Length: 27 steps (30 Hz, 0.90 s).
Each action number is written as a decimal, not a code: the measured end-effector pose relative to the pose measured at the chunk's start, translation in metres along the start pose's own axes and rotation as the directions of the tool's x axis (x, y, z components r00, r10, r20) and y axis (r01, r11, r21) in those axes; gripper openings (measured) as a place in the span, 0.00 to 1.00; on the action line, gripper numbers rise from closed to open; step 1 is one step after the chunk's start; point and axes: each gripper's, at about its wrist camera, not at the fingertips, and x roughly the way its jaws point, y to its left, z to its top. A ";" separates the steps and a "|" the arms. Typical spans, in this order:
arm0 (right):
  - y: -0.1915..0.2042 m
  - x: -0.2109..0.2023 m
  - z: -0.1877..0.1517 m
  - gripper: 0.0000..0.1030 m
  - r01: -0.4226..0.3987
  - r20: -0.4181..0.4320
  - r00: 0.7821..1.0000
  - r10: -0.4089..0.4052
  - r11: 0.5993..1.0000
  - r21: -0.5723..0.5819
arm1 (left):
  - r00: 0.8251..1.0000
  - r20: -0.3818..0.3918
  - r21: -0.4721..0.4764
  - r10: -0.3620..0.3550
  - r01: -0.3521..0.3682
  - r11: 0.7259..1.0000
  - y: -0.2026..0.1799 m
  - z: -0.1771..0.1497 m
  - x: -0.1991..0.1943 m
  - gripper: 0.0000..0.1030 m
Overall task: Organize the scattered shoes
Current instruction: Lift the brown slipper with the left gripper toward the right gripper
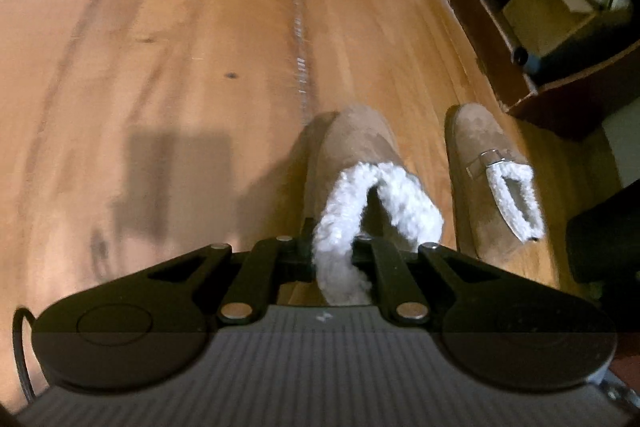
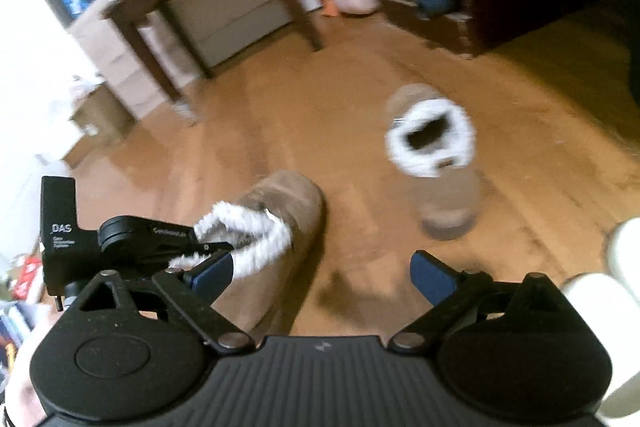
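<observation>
Left gripper (image 1: pixel 334 247) pinches slipper (image 1: pixel 352 139) — right gripper (image 2: pixel 322 269) spread.

Left wrist view looks steeply down, close over a tan suede fleece-lined slipper (image 1: pixel 352 163). Right wrist view faces forward, lower-angled. Both share this slipper (image 2: pixel 280 227), its mate (image 1: pixel 488 175) (image 2: pixel 436 155), and the wooden plank floor (image 1: pixel 180 47) (image 2: pixel 340 87).

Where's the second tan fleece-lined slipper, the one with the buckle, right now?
The tan fleece-lined slipper with the metal buckle sits on the wooden floor, right of its mate held in the left gripper, near the dark shelf unit.
</observation>
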 end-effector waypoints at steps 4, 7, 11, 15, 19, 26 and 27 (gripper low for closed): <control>0.030 -0.013 -0.008 0.93 -0.092 -0.024 0.996 0.091 0.995 -0.040 | 0.999 0.039 -0.026 0.002 -0.001 1.000 0.028 -0.009 -0.051 0.06; 0.050 -0.028 -0.016 0.93 -0.185 -0.055 0.982 0.183 0.982 -0.038 | 0.995 0.097 -0.030 0.013 -0.010 1.000 0.049 -0.024 -0.106 0.07; 0.076 -0.047 -0.029 0.94 -0.278 -0.102 0.957 0.271 0.959 -0.056 | 0.989 0.149 -0.046 -0.001 0.008 0.999 0.075 -0.046 -0.166 0.07; 0.113 -0.067 -0.049 0.96 -0.347 -0.161 0.931 0.326 0.930 -0.123 | 0.986 0.164 -0.075 0.006 0.006 0.997 0.103 -0.078 -0.216 0.07; 0.145 -0.071 -0.073 0.96 -0.377 -0.220 0.916 0.335 0.908 -0.185 | 0.989 0.147 -0.145 0.009 0.013 0.989 0.142 -0.111 -0.242 0.07; 0.206 -0.068 -0.129 0.86 -0.497 -0.357 0.854 0.378 0.797 -0.344 | 0.995 0.039 -0.223 0.094 -0.083 0.971 0.205 -0.171 -0.224 0.17; 0.212 -0.069 -0.138 0.82 -0.506 -0.366 0.851 0.377 0.773 -0.381 | 0.993 -0.023 -0.257 0.116 -0.118 0.959 0.219 -0.184 -0.213 0.23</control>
